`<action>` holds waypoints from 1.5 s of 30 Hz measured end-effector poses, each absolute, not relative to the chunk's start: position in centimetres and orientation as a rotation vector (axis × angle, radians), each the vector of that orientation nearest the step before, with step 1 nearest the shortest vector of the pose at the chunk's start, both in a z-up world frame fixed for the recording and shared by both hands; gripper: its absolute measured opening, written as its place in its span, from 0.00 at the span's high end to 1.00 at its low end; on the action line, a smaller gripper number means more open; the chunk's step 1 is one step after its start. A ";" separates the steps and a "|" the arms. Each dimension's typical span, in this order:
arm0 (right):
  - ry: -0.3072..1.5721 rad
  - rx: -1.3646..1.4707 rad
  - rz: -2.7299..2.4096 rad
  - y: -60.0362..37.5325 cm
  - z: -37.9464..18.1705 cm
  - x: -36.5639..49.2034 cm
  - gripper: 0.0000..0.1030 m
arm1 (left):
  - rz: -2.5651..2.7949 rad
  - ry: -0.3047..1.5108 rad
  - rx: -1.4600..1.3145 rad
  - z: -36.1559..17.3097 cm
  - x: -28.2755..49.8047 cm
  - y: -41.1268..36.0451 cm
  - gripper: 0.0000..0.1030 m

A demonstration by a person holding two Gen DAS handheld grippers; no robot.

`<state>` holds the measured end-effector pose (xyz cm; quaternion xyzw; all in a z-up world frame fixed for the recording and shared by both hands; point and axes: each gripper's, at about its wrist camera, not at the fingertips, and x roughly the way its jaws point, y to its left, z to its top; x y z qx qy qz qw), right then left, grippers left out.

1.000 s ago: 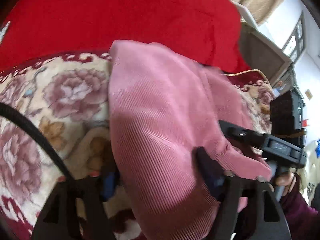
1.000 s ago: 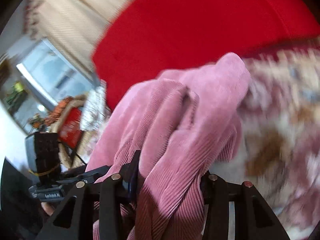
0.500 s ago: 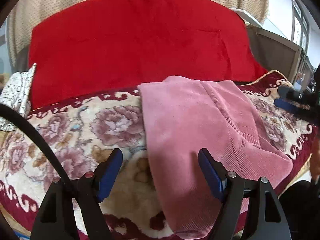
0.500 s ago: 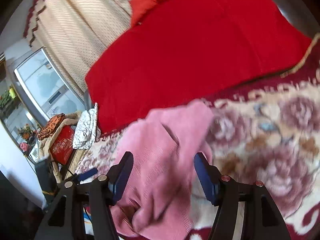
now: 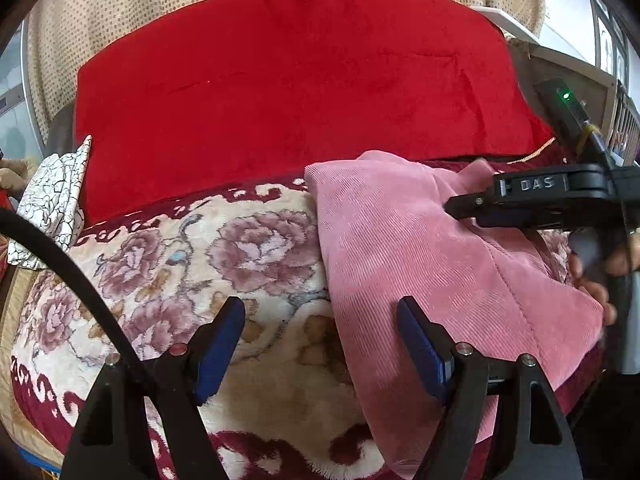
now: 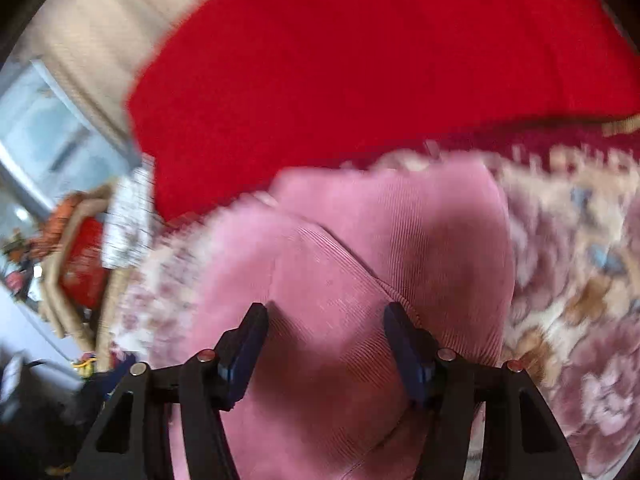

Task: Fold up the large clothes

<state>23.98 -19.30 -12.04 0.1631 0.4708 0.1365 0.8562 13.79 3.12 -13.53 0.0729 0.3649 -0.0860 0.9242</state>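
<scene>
Both claws open over the pink corduroy garment

The left gripper (image 5: 322, 340) hung with its jaws spread wide and empty, its right finger over the left edge of the pink corduroy garment (image 5: 420, 264). The right gripper (image 6: 324, 344), whose jaws had just closed a little after opening, stood parted above the garment's folds, gripping nothing. The garment lay folded on a floral blanket (image 5: 192, 264), its far end near a red cover (image 5: 300, 92).

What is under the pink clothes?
The pink corduroy garment lies on a flowered plush blanket, which shows beside it. What is below the blanket is covered. A red cloth spreads behind them.
</scene>
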 end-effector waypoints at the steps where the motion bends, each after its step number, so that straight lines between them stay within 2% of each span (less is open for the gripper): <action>1: 0.972 0.328 0.292 -19.2 -11.9 23.9 0.38 | -0.174 0.749 0.154 -13.6 13.8 3.1 0.24; 6: 0.956 0.290 0.286 -18.9 -10.2 22.3 0.37 | -0.158 0.752 0.162 -13.9 13.9 2.9 0.24; 14: 0.857 0.209 0.337 -18.6 -5.7 15.4 0.37 | -0.145 0.752 0.160 -14.2 13.9 3.2 0.23; 18: 0.899 0.173 0.314 -18.0 -7.4 13.5 0.37 | -0.131 0.747 0.162 -14.3 13.8 3.1 0.21; 22: 0.958 0.144 0.268 -17.6 -12.8 14.0 0.35 | -0.120 0.773 0.160 -15.1 14.2 3.1 0.15; 24: 0.904 0.106 0.275 -17.3 -12.6 13.3 0.35 | -0.107 0.767 0.158 -15.3 14.1 3.1 0.15; 28: 0.939 0.168 0.281 -18.2 -11.3 13.2 0.34 | -0.078 0.738 0.148 -14.8 13.2 2.9 0.15; 32: 0.918 0.206 0.273 -19.6 -8.7 11.5 0.32 | -0.005 0.693 0.124 -13.1 10.7 2.1 0.15; 35: 0.819 0.151 0.222 -20.5 -5.7 9.0 0.24 | 0.070 0.633 0.141 -11.4 8.4 1.5 0.14; 45: 0.671 0.029 0.089 -21.8 1.1 3.6 0.20 | 0.150 0.452 0.154 -3.7 1.5 0.0 0.05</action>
